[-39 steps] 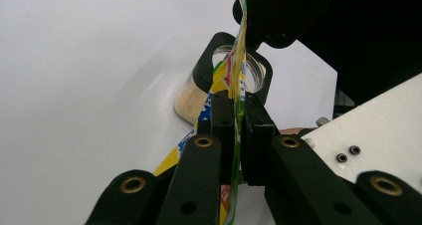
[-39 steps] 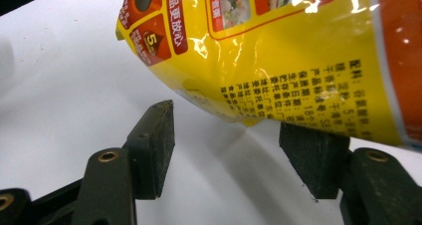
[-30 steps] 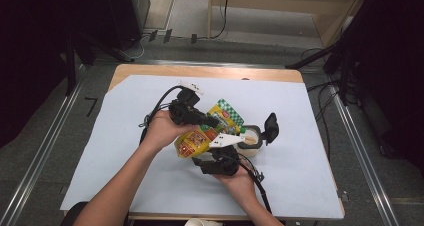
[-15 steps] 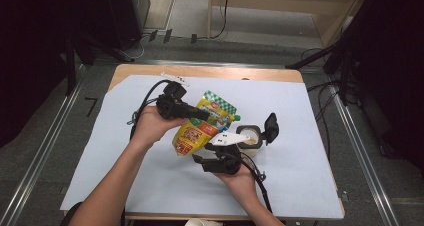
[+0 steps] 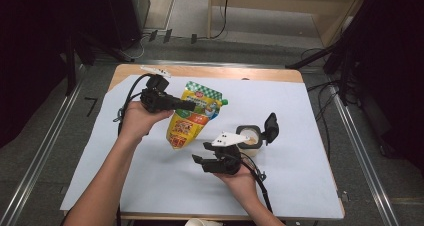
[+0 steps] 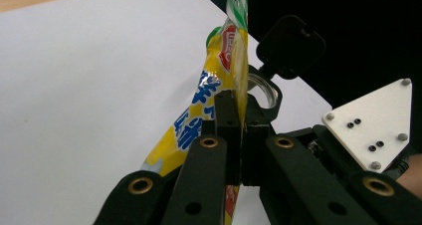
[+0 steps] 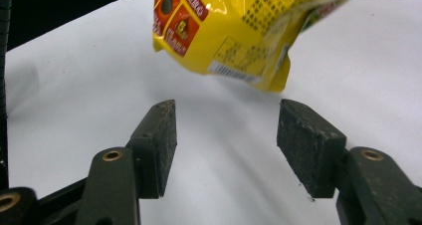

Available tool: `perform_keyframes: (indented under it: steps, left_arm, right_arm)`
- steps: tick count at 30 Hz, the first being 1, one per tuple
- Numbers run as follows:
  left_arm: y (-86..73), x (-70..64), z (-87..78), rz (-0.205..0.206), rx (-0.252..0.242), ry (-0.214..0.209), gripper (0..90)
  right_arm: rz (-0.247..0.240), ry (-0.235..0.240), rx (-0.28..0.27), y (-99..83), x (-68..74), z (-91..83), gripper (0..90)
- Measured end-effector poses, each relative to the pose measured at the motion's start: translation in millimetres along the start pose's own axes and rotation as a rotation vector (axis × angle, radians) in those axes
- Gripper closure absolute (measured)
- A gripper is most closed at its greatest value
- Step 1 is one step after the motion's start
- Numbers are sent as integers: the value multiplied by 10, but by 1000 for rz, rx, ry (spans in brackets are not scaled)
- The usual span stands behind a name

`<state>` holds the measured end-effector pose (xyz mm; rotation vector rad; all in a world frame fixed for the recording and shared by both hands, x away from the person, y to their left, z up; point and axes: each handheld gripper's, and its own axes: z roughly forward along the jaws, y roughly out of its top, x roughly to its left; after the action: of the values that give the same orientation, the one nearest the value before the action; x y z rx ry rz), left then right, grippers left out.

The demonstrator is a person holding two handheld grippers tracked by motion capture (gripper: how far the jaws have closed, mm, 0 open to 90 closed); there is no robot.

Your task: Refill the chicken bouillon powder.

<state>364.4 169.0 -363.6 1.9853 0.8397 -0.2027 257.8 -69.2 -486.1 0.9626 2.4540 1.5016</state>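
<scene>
item: yellow pouch (image 5: 192,117), green checked top, printed labels | location: hanging above the white sheet (image 5: 310,156) | left gripper (image 6: 238,130): pinching its edge | right gripper (image 7: 226,140): gaping wide, holding nothing

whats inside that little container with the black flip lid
The container stands open, its black lid tipped back. Something pale shows inside in the high view; the right gripper plate covers part of it, so contents stay unclear.

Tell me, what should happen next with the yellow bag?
Probably carry the yellow pouch over the open jar. The left tool is shut on the pouch, holding it off the paper; the right tool is open and empty.
</scene>
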Motion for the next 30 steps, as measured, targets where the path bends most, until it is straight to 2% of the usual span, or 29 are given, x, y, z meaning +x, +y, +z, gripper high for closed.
perform_keyframes:
  steps: [13, 21, 26, 29, 30]
  left_arm:
    - [-21, 170, -301, -32, -89, 68, 900]
    - [-25, 261, -384, -24, -129, 125, 900]
    - [-74, 360, -361, -47, -114, 157, 900]
    - [-98, 405, -317, -53, -78, 181, 900]
    - [-102, 409, -318, -54, -90, 166, 900]
  right_arm:
    - [-4, 7, 17, -12, 15, 26, 417]
    - [2, 19, 19, -20, 27, 48, 419]
    - [0, 22, 21, -19, 37, 49, 419]
    - [-2, 17, 17, -15, 29, 40, 420]
    - [-1, 17, 17, -15, 25, 38, 420]
